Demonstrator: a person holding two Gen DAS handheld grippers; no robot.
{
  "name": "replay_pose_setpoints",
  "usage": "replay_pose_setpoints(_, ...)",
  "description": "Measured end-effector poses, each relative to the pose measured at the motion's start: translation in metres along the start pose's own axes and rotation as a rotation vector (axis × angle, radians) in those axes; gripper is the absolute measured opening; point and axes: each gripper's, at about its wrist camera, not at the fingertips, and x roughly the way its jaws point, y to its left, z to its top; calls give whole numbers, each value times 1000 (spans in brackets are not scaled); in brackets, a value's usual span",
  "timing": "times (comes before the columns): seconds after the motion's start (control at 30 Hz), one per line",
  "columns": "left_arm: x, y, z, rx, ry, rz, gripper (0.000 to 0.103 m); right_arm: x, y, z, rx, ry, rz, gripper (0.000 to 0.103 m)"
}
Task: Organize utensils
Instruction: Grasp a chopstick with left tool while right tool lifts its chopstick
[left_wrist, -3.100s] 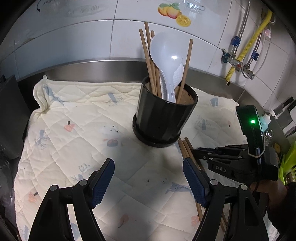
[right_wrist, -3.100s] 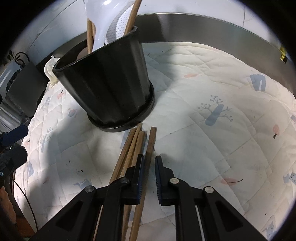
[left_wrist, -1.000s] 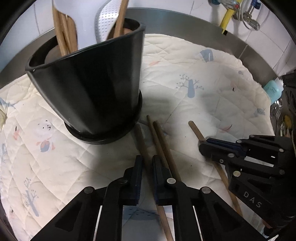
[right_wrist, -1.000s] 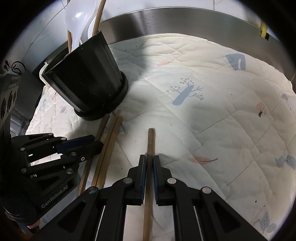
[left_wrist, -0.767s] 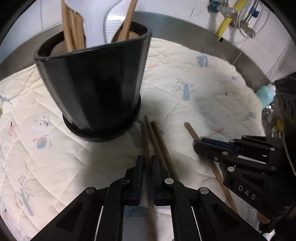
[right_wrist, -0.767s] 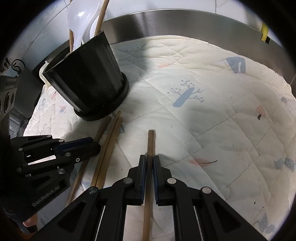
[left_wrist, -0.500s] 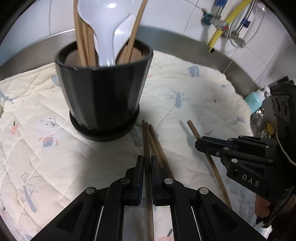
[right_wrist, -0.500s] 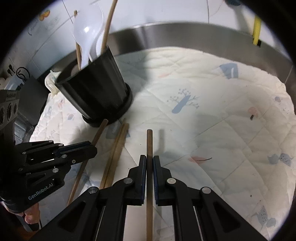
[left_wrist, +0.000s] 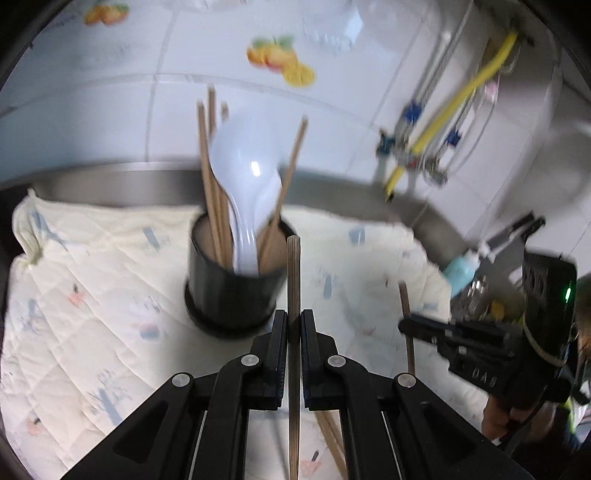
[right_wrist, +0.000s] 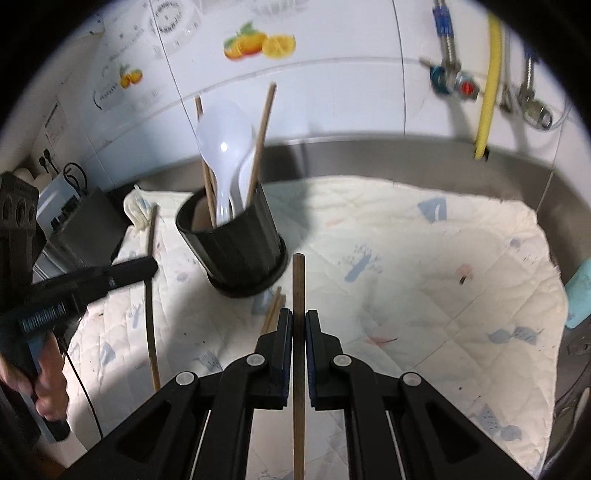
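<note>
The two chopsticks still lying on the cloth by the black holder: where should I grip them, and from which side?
Grip the loose chopsticks on their bare shafts near the ends beside the black holder, coming straight down from above; they lie flat on the quilted cloth, and their near ends run under the right hand-held gripper.

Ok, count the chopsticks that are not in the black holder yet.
4. The left gripper clamps one chopstick, the right gripper clamps a second chopstick, and a loose pair lies on the quilted cloth beside the black holder. Others may be hidden under the grippers.
</note>
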Motion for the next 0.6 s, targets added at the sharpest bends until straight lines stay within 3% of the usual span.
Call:
replay_pose_setpoints(0.37, -83, 2, 86, 16, -290, 16, 6, -29, 9, 18, 12, -110, -22, 9)
replay_pose_setpoints(0.6, -104, 5, 133, 37, -447, 54, 6, -37, 15, 30, 12, -151, -25, 9)
